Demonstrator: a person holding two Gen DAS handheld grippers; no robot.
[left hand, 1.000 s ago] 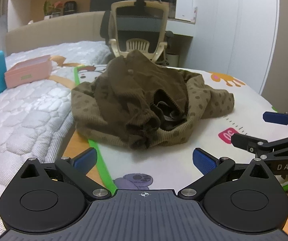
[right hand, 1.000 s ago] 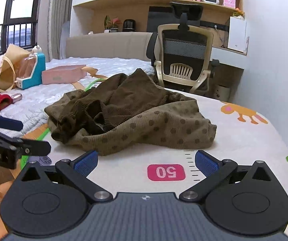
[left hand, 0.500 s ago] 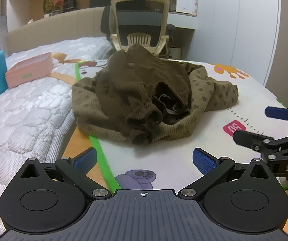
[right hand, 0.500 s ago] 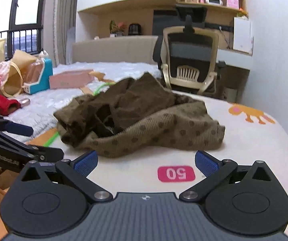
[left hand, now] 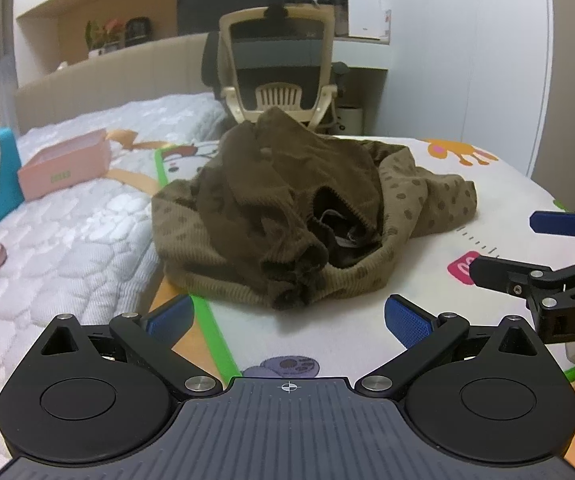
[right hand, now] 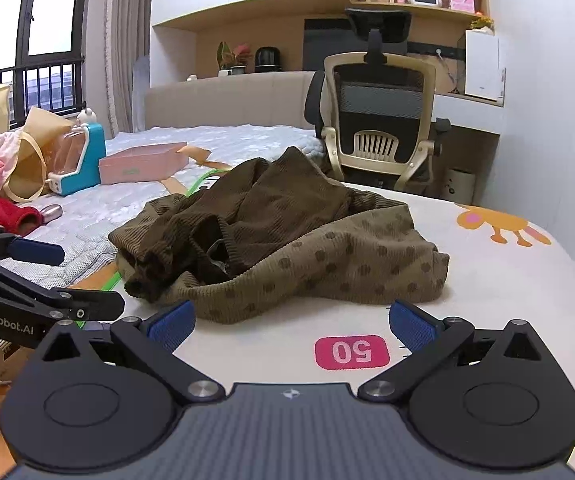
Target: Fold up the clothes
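Both grippers spread wide, short of a crumpled brown garment on a play mat.

Left wrist view: the left gripper (left hand: pixel 287 316) has its fingers (left hand: pixel 171 314) apart and empty; the brown garment (left hand: pixel 307 216) lies bunched ahead on the white cartoon mat (left hand: pixel 327 332), just beyond the tips. The right gripper (left hand: pixel 543 248) shows at the right edge, also spread. Right wrist view: the right gripper (right hand: pixel 291 320) is wide and holds nothing, the garment (right hand: pixel 287 240) near its blue pads, a pink "50" mark (right hand: pixel 352 353) between them. An office chair (right hand: pixel 379 120) stands behind.
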